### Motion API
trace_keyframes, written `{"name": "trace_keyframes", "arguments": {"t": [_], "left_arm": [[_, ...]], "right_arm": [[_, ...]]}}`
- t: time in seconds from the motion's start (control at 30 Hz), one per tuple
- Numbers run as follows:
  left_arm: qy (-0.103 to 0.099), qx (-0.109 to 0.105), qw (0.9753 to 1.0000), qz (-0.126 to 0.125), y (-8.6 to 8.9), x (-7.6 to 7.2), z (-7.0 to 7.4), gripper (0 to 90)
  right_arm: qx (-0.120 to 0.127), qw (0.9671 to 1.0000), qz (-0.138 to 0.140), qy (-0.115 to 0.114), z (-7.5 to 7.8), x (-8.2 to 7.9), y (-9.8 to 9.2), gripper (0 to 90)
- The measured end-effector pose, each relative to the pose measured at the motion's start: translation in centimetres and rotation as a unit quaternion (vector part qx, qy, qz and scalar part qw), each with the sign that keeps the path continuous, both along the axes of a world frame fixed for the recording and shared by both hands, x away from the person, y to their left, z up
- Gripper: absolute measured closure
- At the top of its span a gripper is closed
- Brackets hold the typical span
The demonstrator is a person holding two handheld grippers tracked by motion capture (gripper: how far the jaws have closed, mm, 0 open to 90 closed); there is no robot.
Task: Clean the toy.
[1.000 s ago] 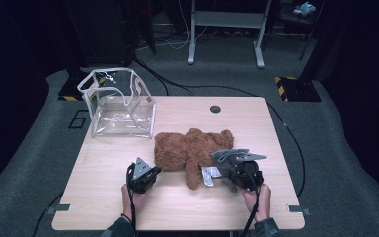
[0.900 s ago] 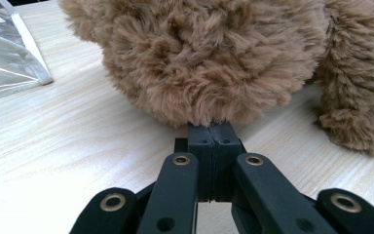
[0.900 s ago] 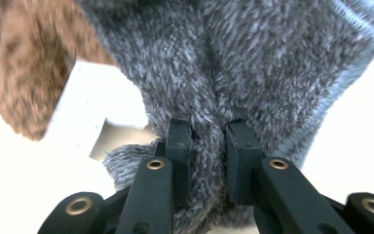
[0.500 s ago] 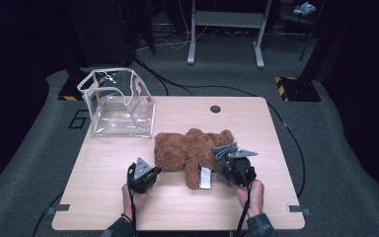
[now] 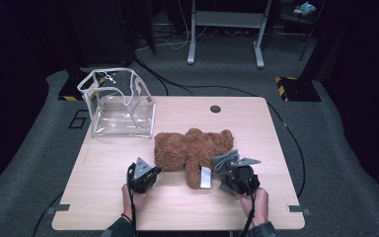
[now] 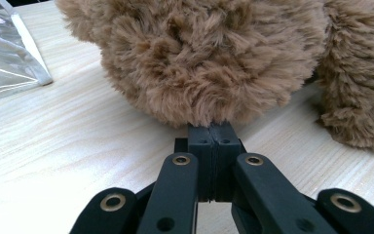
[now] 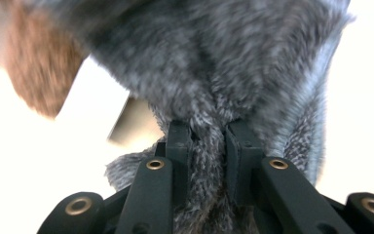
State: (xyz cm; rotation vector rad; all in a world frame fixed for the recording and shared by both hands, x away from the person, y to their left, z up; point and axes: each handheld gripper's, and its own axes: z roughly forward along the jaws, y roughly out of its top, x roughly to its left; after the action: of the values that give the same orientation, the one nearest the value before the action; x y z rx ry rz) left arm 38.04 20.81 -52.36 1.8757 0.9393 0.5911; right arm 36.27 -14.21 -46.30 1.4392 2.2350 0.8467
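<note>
Brown teddy bear (image 5: 193,150) lies flat near the middle of the wooden table (image 5: 103,197), shaggy fur, one limb pointing toward the person, white tag (image 5: 206,177) at that limb's end. Grey fur piece (image 7: 233,73) sits at the bear's right side. Right gripper (image 7: 208,141): jaws narrowly parted, clamped on a fold of the grey fur, which fills the gap between them; brown fur blurred at upper left of the right gripper view. Left gripper (image 6: 216,134): jaws pressed together, nothing between them, tips just touching the bear's fur edge, low over the tabletop. Clear plastic bag (image 5: 117,103) stands open at the table's far left corner, well apart from the bear
</note>
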Motion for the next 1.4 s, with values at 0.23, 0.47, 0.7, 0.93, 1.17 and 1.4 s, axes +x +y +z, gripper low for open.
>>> {"name": "trace_keyframes", "arguments": {"t": [0.23,0.47,0.7,0.93,1.17,1.4], "left_arm": [[0.0,0.001,1.0,0.001,-0.1,0.0,0.0,89.7],[0.0,0.001,1.0,0.001,-0.1,0.0,0.0,89.7],[0.001,0.0,1.0,0.001,-0.1,0.0,0.0,89.7],[0.002,0.002,1.0,0.0,-0.1,0.0,0.0,89.7],[0.002,0.003,1.0,0.001,-0.1,0.0,0.0,89.7],[0.002,0.004,1.0,-0.001,-0.2,0.0,0.0,89.7]], "right_arm": [[0.019,0.997,-0.05,-0.055,3.8,3.8,-1.8,75.1],[-0.011,0.9973,-0.072,-0.007,-0.4,4.6,-1.9,75.5],[-0.056,0.9948,-0.084,0.01,-0.7,5.1,-2.6,75.4],[-0.002,0.9964,-0.079,-0.03,2.0,5.1,-3.3,75.3],[0.006,0.9983,-0.046,-0.034,3.0,7.0,0.5,75.3],[0.012,0.9975,-0.07,0.003,-1.0,7.5,-0.7,75.7]]}}
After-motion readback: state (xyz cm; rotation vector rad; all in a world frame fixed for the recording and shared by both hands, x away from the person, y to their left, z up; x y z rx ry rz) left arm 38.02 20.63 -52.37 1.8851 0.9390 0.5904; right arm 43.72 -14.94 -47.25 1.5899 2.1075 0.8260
